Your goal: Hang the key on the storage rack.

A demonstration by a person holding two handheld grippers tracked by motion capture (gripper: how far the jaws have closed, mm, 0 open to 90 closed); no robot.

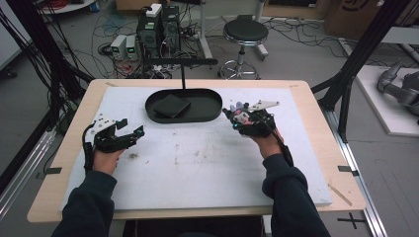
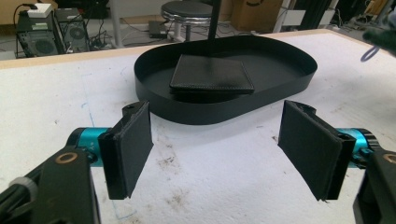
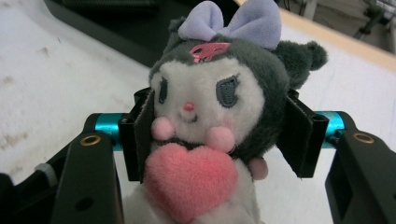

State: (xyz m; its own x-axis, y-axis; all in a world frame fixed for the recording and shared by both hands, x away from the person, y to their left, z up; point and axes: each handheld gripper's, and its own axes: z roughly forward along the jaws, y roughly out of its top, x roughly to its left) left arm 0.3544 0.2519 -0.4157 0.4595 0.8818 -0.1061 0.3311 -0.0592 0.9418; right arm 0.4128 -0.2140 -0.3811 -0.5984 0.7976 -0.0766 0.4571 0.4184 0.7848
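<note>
The right gripper (image 3: pixel 219 135) pinches a soft grey and white plush doll with a purple bow and pink heart (image 3: pixel 210 121) by its squishy head, up off the white table cover (image 1: pixel 197 168). It looks light and floppy, so the head is a good place to hold. The left gripper (image 2: pixel 229 149) has its jaws spread wide, holding nothing.

On the bench (image 1: pixel 74 163) lies a mat (image 1: pixel 197 168). At the mat's 12 o'clock edge sits a tray (image 1: pixel 207 111), and a wallet (image 1: pixel 171 105) lies in the tray's 9 o'clock half. The left gripper (image 1: pixel 132 132) sits at the tray's 8 o'clock, apart from it. The right gripper (image 1: pixel 236 118) is just beside the tray's 4 o'clock rim, with a plush toy (image 3: pixel 210 121) between its fingers (image 3: pixel 140 135). Behind the bench, at 12 o'clock, stands a stool (image 1: pixel 245 33)
</note>
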